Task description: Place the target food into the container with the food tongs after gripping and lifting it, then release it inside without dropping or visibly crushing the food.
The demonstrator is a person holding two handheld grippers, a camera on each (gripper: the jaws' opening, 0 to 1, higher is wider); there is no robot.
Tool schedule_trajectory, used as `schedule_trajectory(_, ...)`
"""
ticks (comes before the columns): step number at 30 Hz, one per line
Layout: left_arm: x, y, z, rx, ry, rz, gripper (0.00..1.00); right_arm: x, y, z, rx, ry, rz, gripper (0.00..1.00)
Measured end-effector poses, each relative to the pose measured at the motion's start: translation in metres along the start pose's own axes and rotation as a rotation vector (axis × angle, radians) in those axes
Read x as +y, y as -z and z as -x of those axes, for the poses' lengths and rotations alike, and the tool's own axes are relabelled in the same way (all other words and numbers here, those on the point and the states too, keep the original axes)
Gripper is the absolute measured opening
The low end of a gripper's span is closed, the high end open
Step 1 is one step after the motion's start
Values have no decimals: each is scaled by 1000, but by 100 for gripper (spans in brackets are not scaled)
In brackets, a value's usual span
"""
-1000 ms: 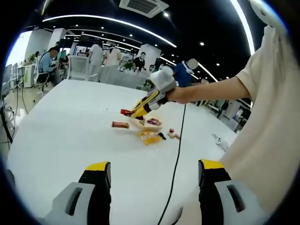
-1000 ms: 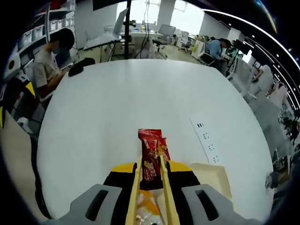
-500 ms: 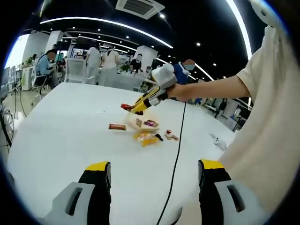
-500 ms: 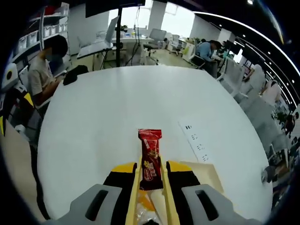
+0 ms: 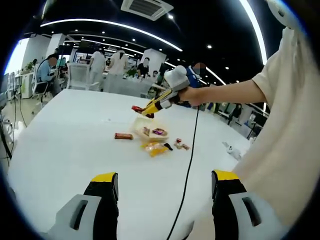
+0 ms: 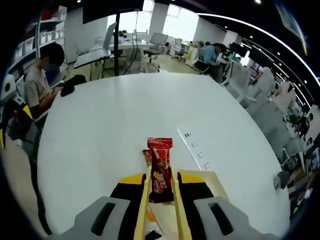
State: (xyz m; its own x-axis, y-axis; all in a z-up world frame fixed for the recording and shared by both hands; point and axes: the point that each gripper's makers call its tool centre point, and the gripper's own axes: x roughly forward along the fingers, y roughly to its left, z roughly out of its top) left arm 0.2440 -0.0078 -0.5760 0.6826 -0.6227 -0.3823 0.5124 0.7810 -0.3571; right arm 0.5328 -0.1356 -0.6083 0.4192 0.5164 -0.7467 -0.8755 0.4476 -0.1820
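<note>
Upright, the red snack packet (image 6: 160, 165) sits uncrushed between yellow tongs (image 6: 145, 200).

From where I sat, the table (image 6: 100, 125) looked a smooth, matt white, with barely any glare under the ceiling lights. The red snack packet (image 6: 160, 167) had the glossy sheen of plastic film, crinkled at its sealed top edge. The tongs (image 6: 145, 200) pinching it looked like pale yellow plastic with a dull finish. My right gripper (image 6: 161, 192) showed matt grey plastic shells and black-and-yellow jaw pads. The container (image 5: 150, 131) seemed a thin, pale, slightly translucent plastic. The sleeve (image 5: 285, 100) was soft, matt cream cloth.
</note>
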Motion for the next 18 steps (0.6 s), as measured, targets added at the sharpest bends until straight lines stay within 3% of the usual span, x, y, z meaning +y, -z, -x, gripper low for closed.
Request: schedule_trajectory(18,-2,-4,-9,6,19,-10,76,-28,15,14,4,47,-36,24)
